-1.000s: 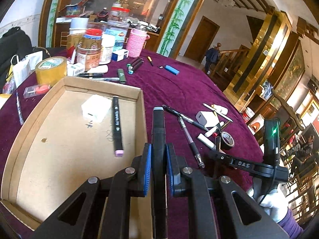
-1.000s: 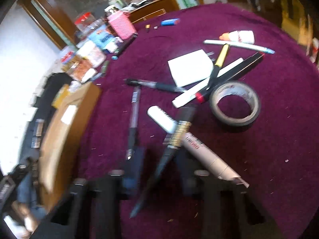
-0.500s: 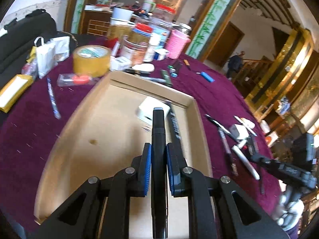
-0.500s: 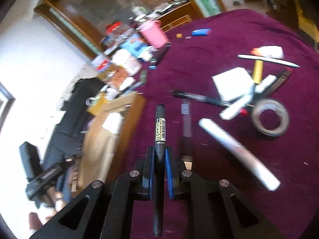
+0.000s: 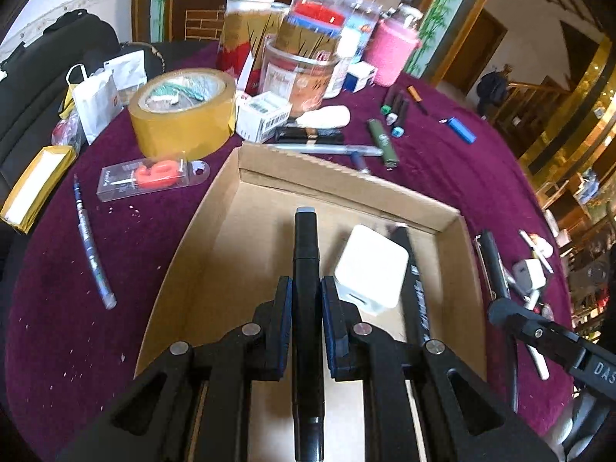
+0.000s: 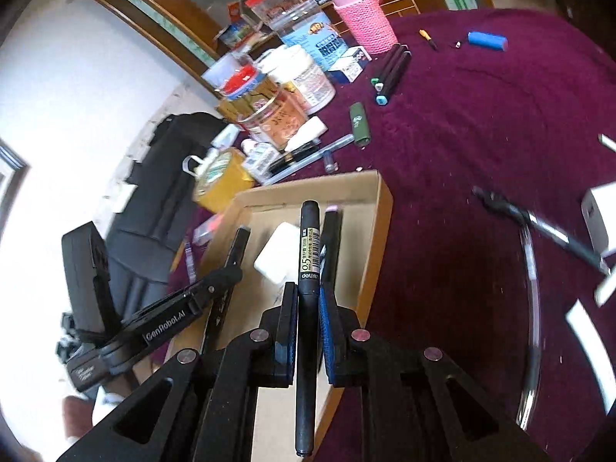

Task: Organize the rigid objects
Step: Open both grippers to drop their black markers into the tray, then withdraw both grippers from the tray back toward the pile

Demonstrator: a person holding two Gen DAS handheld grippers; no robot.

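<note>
**Both grippers over the box, each with a pen**

Your left gripper (image 5: 303,300) has its jaws clamped on a black marker (image 5: 306,269), which points along the fingers over the floor of the cardboard box (image 5: 346,181). In the box, just right of that marker, lie a white cube (image 5: 371,269) and, beside it, another black marker (image 5: 414,288) along the right wall.

Your right gripper (image 6: 308,308) has its jaws clamped on a black gel pen (image 6: 309,265) with a barcode label, its tip over the box's right half (image 6: 379,208). From this view your left gripper (image 6: 231,265) shows at the box's left side.

Outside the box's far wall sit a yellow tape roll (image 5: 183,115), jars (image 5: 304,73) and a pink cup (image 5: 390,56). More pens (image 5: 496,265) lie on the purple cloth (image 5: 442,161) right of the box.
</note>
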